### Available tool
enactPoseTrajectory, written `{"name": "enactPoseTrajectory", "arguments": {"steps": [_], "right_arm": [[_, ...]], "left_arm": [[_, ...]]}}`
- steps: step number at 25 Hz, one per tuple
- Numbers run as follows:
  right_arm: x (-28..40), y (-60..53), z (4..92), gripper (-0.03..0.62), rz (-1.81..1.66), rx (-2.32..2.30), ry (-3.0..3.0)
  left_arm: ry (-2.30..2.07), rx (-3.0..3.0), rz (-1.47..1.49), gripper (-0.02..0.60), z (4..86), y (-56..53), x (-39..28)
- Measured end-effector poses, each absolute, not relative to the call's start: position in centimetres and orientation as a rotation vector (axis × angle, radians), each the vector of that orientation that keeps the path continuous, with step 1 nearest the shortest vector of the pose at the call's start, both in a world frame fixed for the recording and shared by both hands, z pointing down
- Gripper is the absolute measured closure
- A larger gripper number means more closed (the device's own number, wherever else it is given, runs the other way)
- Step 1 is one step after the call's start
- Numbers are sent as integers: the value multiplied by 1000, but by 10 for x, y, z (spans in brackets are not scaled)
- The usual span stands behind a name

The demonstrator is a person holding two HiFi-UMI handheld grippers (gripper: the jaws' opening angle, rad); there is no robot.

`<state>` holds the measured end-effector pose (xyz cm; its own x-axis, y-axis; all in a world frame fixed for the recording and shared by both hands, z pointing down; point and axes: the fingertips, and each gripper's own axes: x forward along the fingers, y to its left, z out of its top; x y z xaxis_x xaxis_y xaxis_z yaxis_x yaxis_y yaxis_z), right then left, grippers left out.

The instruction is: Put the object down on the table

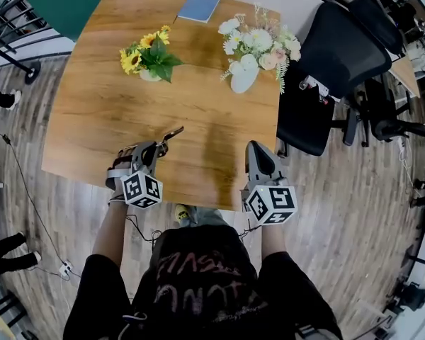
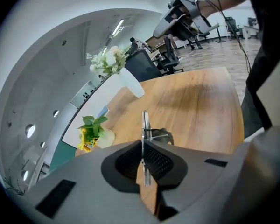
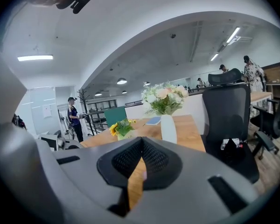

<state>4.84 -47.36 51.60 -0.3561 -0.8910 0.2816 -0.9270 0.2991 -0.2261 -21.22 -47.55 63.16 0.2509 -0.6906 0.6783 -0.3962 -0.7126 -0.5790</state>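
Two grippers hang over the near edge of the wooden surface [image 1: 198,105], and only one of them has anything in it. On the left, the left gripper [image 1: 159,147] has its jaws pressed together on a thin metal object [image 1: 172,132], which sticks out ahead of them toward the far right. By my reckoning the putting-down is all left to do: the piece is carried, not lying on the wood, so a lowering and a release remain. Further right, the right gripper [image 1: 257,151] has its jaws closed on nothing.

The head view gives the layout: bare wood under the object, with the sunflower pot [image 1: 150,57] and the white vase [image 1: 245,76] well beyond. It cannot tell me how high the piece rides. The left gripper view gives the grip itself, the pads on a flat strip seen edge-on with a small wire loop beside it. Only the right gripper view shows its pads meeting empty.
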Motion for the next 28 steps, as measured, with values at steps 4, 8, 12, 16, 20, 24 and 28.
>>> {"name": "enactPoseTrajectory", "arguments": {"steps": [4,8,12,16,20,24,28], "right_arm": [[59,-479,524,588,556,1710,-2431],[73,-484,532,589,574,1721,-2410],[85,-485,537,588,589,1735,-2388],[92,-483,543,589,606,1748,-2367],[94,-481,546,588,615,1752,-2356],[94,-479,545,589,613,1752,-2350],[97,-474,545,588,608,1760,-2336]], "left_arm": [[988,-2248,-1504,561,654,-482,-207],[946,-2237,-1562,561,674,-487,-202],[908,-2221,-1592,561,685,-487,-196],[825,-2153,-1628,560,695,-482,-191],[786,-2141,-1643,557,702,-477,-189],[770,-2148,-1653,548,707,-472,-188],[752,-2147,-1654,537,711,-468,-187]]}}
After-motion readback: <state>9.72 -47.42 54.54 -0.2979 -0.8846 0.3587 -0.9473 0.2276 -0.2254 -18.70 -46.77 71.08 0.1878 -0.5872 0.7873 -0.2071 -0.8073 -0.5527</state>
